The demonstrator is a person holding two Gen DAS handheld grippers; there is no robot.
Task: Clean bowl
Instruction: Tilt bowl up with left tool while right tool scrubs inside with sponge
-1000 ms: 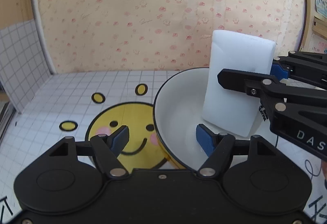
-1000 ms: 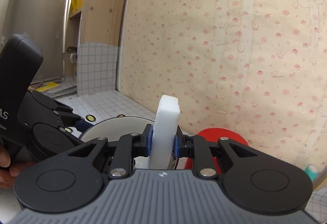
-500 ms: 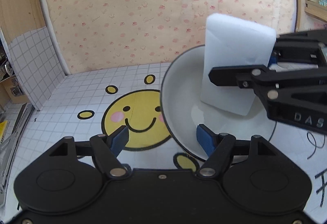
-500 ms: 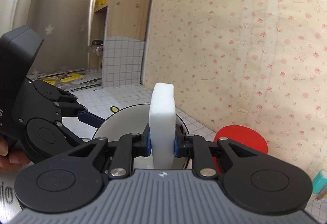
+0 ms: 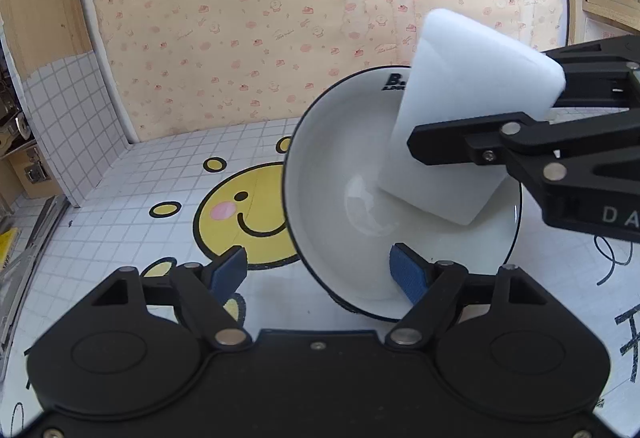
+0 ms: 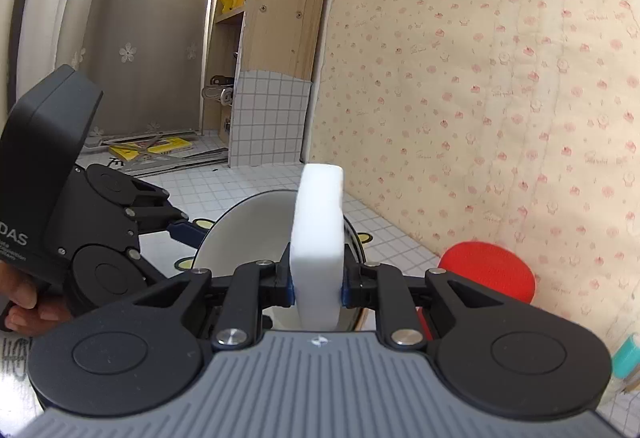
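A white bowl (image 5: pixel 332 206) with a dark rim stands on the tiled mat. My left gripper (image 5: pixel 318 270) straddles the bowl's near rim: the right pad (image 5: pixel 406 270) is inside the bowl, the left pad (image 5: pixel 230 270) is outside and clear of the wall. Its jaws are opening, and neither pad presses on the rim. My right gripper (image 6: pixel 317 286) is shut on a thick white sponge (image 6: pixel 318 222). The sponge (image 5: pixel 460 110) leans from the right, with its lower edge down inside the bowl (image 6: pixel 248 234). Whether the sponge touches the bowl's bottom is hidden.
A yellow smiley face (image 5: pixel 248 214) is printed on the mat left of the bowl. A papered wall runs close behind. A red round thing (image 6: pixel 488 270) lies right of the bowl, with a teal object (image 6: pixel 628 354) further right. A person's hand (image 6: pixel 24 302) holds the left gripper.
My left gripper's jaws have widened, and it has drawn back and to the left, so more of the smiley shows. The sponge has tilted over and sits lower in the bowl.
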